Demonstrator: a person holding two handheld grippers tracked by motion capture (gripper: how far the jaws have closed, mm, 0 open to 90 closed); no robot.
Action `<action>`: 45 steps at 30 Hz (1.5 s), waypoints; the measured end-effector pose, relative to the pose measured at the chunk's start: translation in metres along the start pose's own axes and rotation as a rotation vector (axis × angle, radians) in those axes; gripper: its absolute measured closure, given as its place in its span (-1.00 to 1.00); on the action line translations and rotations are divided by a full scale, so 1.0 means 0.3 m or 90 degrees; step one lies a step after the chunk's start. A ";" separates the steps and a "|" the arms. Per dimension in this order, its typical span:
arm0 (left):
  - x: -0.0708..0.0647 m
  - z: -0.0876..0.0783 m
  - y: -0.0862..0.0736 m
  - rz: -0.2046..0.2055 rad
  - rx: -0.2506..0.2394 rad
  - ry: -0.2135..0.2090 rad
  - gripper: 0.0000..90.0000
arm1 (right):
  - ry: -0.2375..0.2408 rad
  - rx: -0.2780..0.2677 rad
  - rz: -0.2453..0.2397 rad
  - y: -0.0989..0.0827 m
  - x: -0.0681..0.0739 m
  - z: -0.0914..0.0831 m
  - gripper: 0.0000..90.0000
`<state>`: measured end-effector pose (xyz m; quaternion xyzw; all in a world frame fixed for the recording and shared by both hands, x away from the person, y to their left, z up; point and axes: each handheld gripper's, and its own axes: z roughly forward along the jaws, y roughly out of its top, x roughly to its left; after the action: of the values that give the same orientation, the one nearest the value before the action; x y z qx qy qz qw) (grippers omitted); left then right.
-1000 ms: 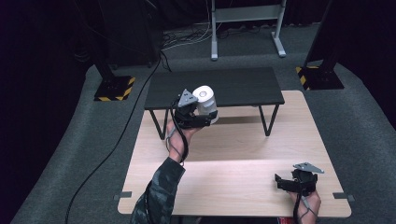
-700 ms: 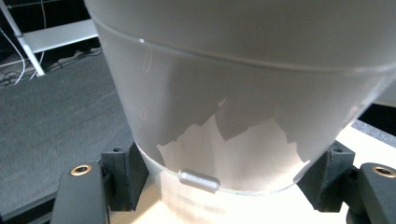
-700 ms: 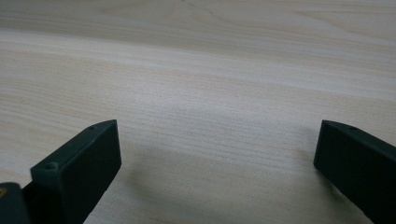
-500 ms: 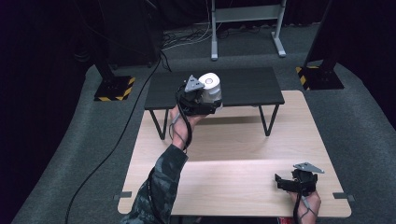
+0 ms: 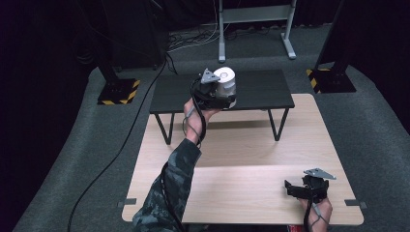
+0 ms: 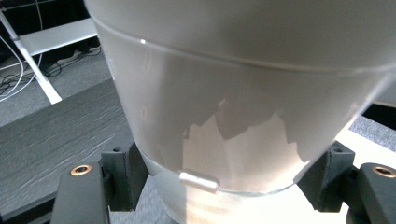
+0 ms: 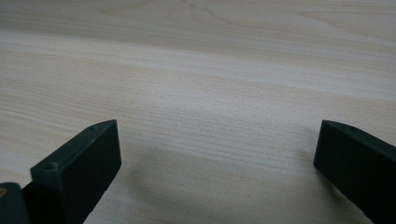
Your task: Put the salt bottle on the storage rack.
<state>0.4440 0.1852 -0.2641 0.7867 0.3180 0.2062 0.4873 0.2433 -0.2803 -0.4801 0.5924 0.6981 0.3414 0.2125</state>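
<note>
Left gripper: black two-jaw tool with grey three-cornered plate on top and trailing cable; jaws clamped on either side of a white cylindrical container, held clear of any surface, above the near edge of the black low table; a sleeved forearm reaches up to it from the bottom of the high view.

Container, in the left gripper view: smooth, matt, pale plastic or ceramic by the look; round-walled, a fine seam ringing it near the top, a small raised tab near its base; contents cannot be told.

Right gripper: jaws spread wide, nothing between them; rests at the near right of the wooden table.

Progress, as judged: pick-up done, container lifted and in carriage; set-down remains, likely on the black low table.

Surroundings: low table of dark, grained board on thin black metal legs; wooden table pale, straight-grained; grey carpet floor beyond.
</note>
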 end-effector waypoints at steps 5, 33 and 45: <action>-0.001 0.038 0.014 0.001 0.007 -0.002 -0.37 | 0.001 -0.001 0.000 -0.001 -0.002 0.000 -1.00; -0.004 0.178 0.070 -0.005 0.060 -0.006 -0.37 | 0.003 -0.002 0.002 -0.002 -0.004 0.000 -1.00; 0.013 0.185 0.028 -0.014 0.033 -0.014 -0.37 | 0.001 -0.001 0.001 -0.001 -0.002 0.000 -1.00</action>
<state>0.4846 0.1499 -0.2811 0.7979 0.3263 0.1840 0.4722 0.2433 -0.2808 -0.4804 0.5922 0.6977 0.3428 0.2122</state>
